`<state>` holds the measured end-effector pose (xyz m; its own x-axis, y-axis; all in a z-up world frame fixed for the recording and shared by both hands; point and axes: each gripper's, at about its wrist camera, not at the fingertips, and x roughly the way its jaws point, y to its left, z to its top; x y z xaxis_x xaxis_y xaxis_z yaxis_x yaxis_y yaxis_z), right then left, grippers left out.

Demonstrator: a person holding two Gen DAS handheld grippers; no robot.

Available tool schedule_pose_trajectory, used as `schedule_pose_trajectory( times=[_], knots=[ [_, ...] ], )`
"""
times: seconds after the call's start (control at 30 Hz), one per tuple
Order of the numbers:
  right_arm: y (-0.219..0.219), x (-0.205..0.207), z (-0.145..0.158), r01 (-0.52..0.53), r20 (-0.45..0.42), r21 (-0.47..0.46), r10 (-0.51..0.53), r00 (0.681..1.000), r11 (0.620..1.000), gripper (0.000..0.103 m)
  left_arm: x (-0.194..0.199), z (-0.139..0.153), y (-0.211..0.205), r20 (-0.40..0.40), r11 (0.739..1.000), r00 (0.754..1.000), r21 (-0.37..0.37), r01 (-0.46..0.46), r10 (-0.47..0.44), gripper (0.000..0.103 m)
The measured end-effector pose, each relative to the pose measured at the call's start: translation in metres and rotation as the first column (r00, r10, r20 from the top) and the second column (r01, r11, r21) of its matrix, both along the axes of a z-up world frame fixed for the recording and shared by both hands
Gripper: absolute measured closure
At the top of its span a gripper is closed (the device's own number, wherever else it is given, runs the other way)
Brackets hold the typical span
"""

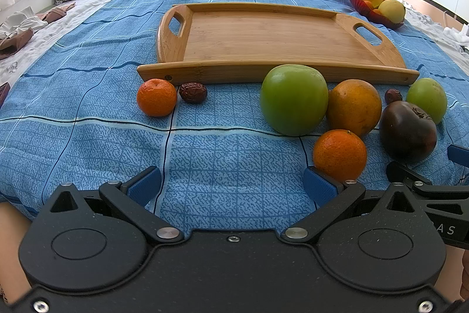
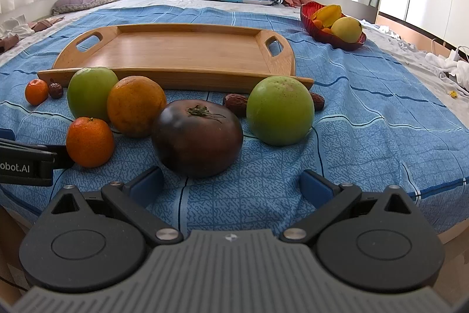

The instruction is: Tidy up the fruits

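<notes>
My left gripper (image 1: 231,184) hangs over the blue bedspread (image 1: 88,137), jaws apart and empty; a small mandarin (image 1: 340,154) lies just ahead of its right finger. My right gripper (image 2: 231,184) is likewise spread, a dark tomato (image 2: 197,137) just ahead between its fingers. The wooden tray (image 2: 181,52) lies beyond the fruit, bare.

White letters reading "obot.AI" are showing on the black body of the left gripper (image 2: 26,163) where it is poking into the left edge of the right wrist view, the start of the word being cut off by the frame. In the left wrist view, pale letters "AS" are showing on the black arm of the right gripper (image 1: 439,225) at the right edge, the rest lying hidden
</notes>
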<state>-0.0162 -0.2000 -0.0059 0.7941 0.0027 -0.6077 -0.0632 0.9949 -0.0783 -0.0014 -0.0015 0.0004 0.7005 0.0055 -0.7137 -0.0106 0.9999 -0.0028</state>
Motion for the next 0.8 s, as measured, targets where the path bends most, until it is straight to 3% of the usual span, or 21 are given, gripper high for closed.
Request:
schedule_pose_trajectory(
  times=[0.37, 0.5, 0.8],
  knots=[
    [0.0001, -0.0003, 0.0010, -0.005, 0.006, -0.006, 0.006, 1.000, 1.000, 0.000, -0.0001, 0.0000, -0.0001, 0.001, 1.000, 1.000, 0.001, 0.000, 0.000, 0.000],
    [0.0059, -0.0055, -0.0013, -0.016, 0.038, -0.055, 0.018, 0.999, 0.998, 0.000, 0.0000, 0.0004, -0.0014, 0.007, 1.000, 1.000, 0.011, 0.003, -0.003, 0.000],
    [0.0037, -0.0034, -0.0011, -0.010, 0.025, -0.034, 0.011, 1.000, 0.999, 0.000, -0.0018, 0.0005, -0.0004, 0.010, 1.000, 1.000, 0.009, 0.009, -0.009, 0.000]
  ],
)
